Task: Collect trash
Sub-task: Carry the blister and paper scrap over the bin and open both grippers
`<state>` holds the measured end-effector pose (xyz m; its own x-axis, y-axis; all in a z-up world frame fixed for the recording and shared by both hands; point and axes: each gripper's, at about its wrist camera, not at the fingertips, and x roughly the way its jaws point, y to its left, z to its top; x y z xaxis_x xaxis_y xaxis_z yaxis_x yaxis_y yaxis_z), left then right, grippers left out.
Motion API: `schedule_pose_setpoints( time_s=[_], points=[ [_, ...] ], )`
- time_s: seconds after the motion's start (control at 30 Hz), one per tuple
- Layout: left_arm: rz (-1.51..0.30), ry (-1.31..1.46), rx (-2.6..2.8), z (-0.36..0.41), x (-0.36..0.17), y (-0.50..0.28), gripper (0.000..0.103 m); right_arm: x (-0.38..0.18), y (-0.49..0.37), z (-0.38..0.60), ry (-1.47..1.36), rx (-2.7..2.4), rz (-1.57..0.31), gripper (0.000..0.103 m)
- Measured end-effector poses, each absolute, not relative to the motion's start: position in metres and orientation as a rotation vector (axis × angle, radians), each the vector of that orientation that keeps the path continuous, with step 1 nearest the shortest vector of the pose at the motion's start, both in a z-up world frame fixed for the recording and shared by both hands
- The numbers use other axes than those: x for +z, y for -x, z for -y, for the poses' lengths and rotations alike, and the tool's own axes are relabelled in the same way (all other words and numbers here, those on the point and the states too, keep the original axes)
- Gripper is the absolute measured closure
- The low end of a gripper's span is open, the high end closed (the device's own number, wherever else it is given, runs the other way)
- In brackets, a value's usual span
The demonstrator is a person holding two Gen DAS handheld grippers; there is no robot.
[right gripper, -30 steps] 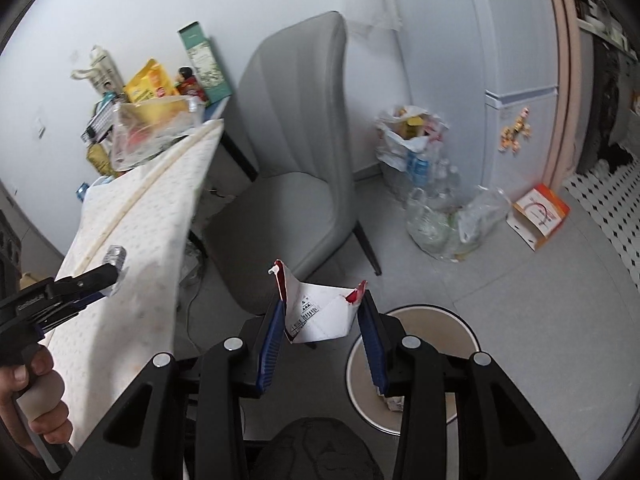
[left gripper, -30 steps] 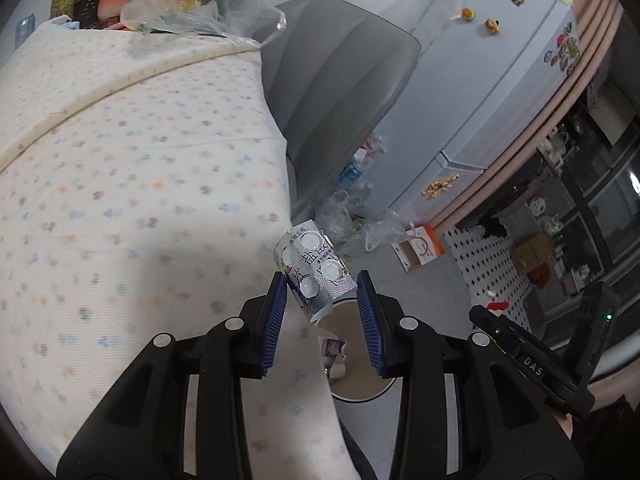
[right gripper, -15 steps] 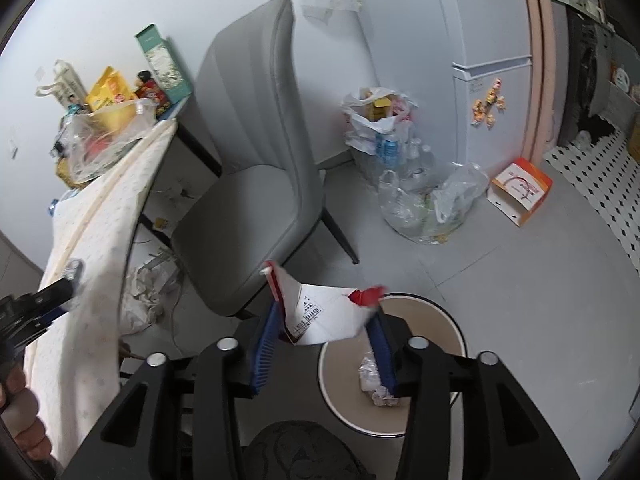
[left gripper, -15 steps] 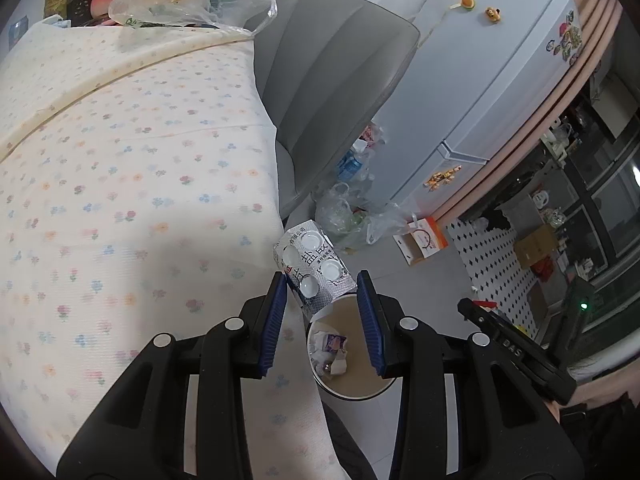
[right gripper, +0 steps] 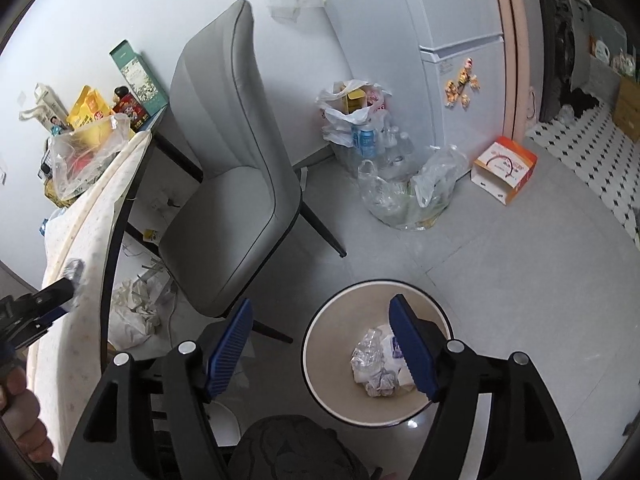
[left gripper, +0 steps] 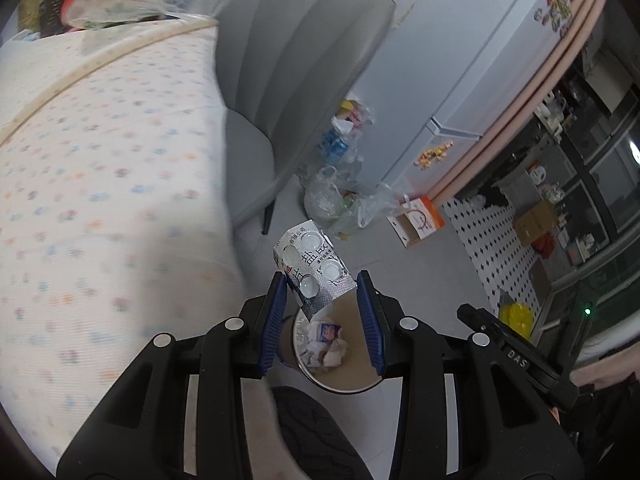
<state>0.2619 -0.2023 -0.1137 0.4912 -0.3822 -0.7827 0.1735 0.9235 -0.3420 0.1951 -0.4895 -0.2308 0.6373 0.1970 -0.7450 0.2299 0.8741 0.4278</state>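
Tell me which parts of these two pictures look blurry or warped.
Left wrist view: the flowered tablecloth is smeared, while the pill pack stays sharp. Right wrist view: mostly crisp; the fisheye lens bends the fridge edges, and the bin rim shows slight glare.

Standing on the grey floor (right gripper: 520, 264): a round bin (right gripper: 320, 360) holding crumpled scraps, a grey chair (right gripper: 240, 184), bags of bottles (right gripper: 400, 196), an orange-and-white box (right gripper: 505, 168). Covering the bench (left gripper: 100, 184): flowered cloth, clutter piling at its far end.
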Motion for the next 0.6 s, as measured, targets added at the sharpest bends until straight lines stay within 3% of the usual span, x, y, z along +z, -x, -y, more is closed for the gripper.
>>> schedule_pose_setpoints(
  time_s=[0.6],
  points=[
    [-1.081, 0.092, -0.474, 0.331, -0.139, -0.262, 0.065, -0.214, -0.129, 0.561, -0.623, -0.089, -0.799, 0.032]
  ],
)
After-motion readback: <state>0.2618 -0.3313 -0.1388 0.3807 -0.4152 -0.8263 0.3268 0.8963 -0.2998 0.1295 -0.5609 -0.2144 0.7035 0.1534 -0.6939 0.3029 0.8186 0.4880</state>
